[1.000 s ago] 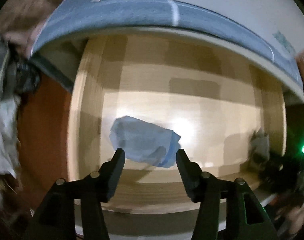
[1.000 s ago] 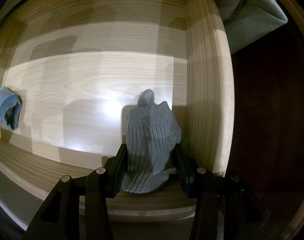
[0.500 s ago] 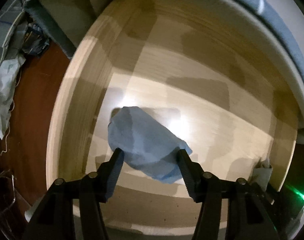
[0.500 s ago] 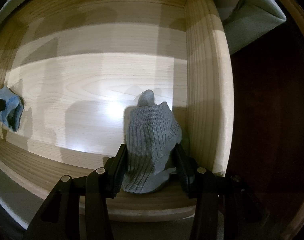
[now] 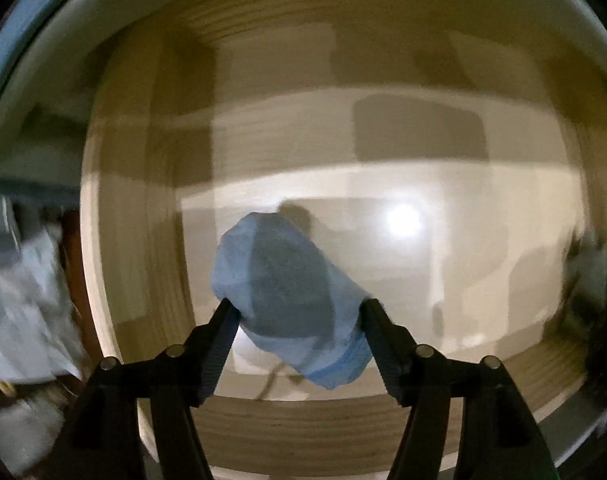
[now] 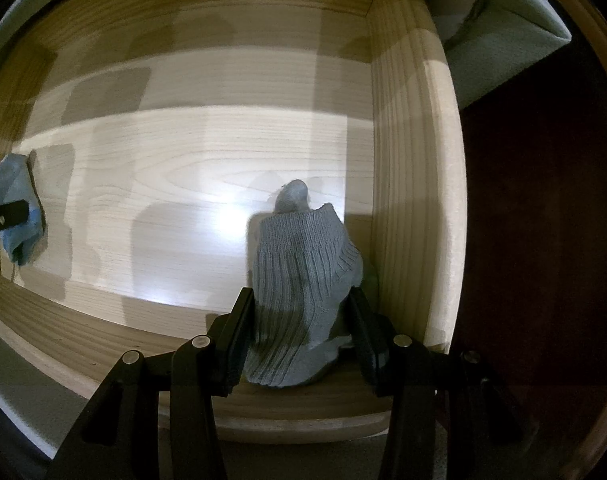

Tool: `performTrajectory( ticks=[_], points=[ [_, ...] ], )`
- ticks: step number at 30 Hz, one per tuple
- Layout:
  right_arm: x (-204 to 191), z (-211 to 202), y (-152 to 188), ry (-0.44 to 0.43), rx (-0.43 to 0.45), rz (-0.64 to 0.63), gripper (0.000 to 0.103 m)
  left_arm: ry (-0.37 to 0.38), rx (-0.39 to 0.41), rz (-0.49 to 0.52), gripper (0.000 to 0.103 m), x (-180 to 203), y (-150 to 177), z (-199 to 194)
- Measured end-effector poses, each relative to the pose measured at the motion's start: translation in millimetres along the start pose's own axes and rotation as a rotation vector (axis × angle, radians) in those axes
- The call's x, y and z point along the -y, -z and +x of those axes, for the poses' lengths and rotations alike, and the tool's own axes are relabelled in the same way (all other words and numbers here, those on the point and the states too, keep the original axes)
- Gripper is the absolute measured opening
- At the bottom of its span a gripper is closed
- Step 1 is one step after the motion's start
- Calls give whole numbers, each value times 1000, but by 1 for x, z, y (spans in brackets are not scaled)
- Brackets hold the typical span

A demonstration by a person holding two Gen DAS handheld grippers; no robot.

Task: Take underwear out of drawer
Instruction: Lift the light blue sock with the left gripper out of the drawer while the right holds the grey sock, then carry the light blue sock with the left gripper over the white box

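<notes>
A crumpled light blue underwear (image 5: 279, 276) lies on the floor of the wooden drawer (image 5: 483, 208), near its left wall. My left gripper (image 5: 298, 306) points down over it. Its jaws are opening, and the blue cloth sits between the fingertips (image 5: 225, 312). In the right wrist view the same blue underwear (image 6: 13, 184) shows at the far left, with a left finger (image 6: 7, 214) against it. My right gripper (image 6: 299, 294) is shut on a grey ribbed knit garment (image 6: 299, 256) in the drawer's front right corner.
The drawer's right wall (image 6: 407, 160) stands close beside the right gripper, and the front wall (image 6: 283, 400) runs under both grippers. Dark wood floor (image 6: 543, 240) lies to the right, grey-green fabric (image 6: 503, 20) at the top right. Pale crumpled things (image 5: 19, 312) lie left of the drawer.
My left gripper has sunk toward the blue underwear and rolled, and its jaws have widened around the cloth. The right gripper and the grey garment have stayed still.
</notes>
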State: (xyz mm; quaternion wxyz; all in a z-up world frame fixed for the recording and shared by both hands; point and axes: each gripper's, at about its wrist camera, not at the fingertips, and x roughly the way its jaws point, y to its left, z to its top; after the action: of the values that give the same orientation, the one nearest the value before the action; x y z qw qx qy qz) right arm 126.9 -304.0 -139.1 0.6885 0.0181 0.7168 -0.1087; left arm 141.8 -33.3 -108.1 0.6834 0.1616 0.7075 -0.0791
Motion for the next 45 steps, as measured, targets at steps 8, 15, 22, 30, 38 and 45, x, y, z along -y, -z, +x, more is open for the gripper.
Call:
performTrajectory(
  ticks=[8,15,22,30,38,45],
  points=[
    [-1,0,0,4,-2,-3,43,-72,-14,114,67,25,9,5],
    [-2,2,0,6,-3,-5,43,-68,6,69,62,17,2,3],
    [-4,3,0,10,-4,-8,43,-62,43,57,52,15,6,-4],
    [-7,5,-1,18,-7,-14,43,-35,76,52,47,9,12,-18],
    [-14,4,-2,32,-12,-25,45,-3,156,68,47,7,24,-46],
    [-27,2,-5,46,-17,-33,45,19,217,97,47,8,33,-80]
  ],
)
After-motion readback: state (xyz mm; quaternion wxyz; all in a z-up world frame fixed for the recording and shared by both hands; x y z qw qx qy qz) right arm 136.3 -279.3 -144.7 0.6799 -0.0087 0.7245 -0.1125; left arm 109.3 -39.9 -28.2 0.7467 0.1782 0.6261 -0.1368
